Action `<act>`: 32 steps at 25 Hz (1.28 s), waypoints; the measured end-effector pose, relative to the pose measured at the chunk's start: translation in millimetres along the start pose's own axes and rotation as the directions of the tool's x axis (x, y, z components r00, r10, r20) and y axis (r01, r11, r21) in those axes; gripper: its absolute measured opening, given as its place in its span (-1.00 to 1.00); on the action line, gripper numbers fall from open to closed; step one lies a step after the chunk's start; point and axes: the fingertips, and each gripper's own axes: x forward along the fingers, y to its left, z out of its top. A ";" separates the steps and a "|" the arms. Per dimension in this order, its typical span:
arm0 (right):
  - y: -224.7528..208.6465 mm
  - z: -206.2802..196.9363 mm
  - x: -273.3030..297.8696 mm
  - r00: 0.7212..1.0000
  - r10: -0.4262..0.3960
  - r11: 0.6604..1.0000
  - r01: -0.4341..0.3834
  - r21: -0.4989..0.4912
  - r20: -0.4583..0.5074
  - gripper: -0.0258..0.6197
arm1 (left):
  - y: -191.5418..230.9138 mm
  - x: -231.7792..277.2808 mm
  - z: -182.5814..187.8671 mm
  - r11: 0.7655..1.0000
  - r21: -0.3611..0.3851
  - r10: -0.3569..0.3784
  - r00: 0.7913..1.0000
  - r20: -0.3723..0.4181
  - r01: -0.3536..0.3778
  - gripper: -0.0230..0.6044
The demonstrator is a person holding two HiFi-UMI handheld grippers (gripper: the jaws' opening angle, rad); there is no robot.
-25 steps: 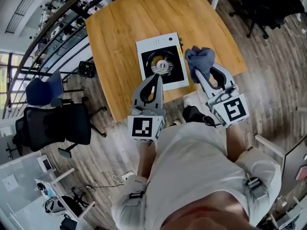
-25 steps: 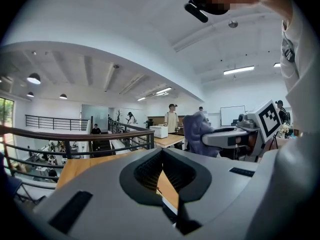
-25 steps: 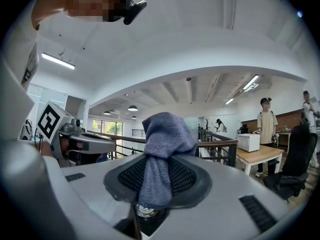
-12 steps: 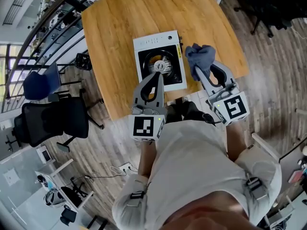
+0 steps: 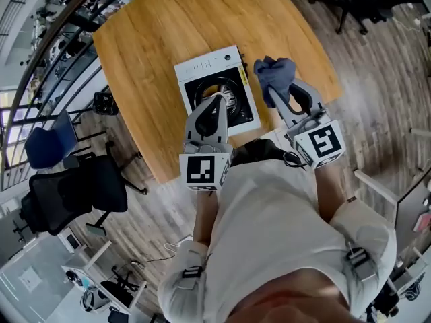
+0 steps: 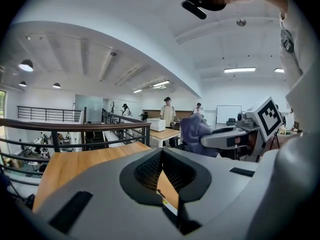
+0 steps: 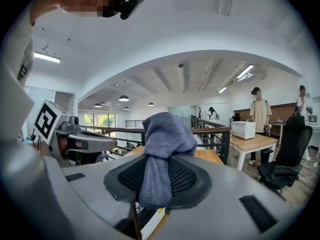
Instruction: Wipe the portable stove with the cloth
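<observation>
Mezzanine office, bare wooden surface (image 5: 148, 52): square white portable stove with black burner top (image 5: 202, 66) at near edge. Right hand-held gripper (image 5: 277, 94) grasps bunched blue-grey cloth (image 5: 275, 74) just right of stove; left hand-held gripper (image 5: 215, 103) clenched, empty. Wiping seemingly not yet begun.

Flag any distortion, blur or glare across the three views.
Head view: heavy fisheye, the table edges bow, the stove is sharp and the light is even. Left gripper view: dark circular vignette, the railing curves, the lamps clip to white. Right gripper view: same vignette, the cloth is crisp up close.
</observation>
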 end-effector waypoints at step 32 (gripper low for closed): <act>-34.7 -106.6 105.0 0.972 -0.013 0.994 0.038 0.102 -0.233 -0.55 | 28.1 96.6 -85.3 0.994 -0.071 -0.092 0.977 -0.194 0.080 -0.86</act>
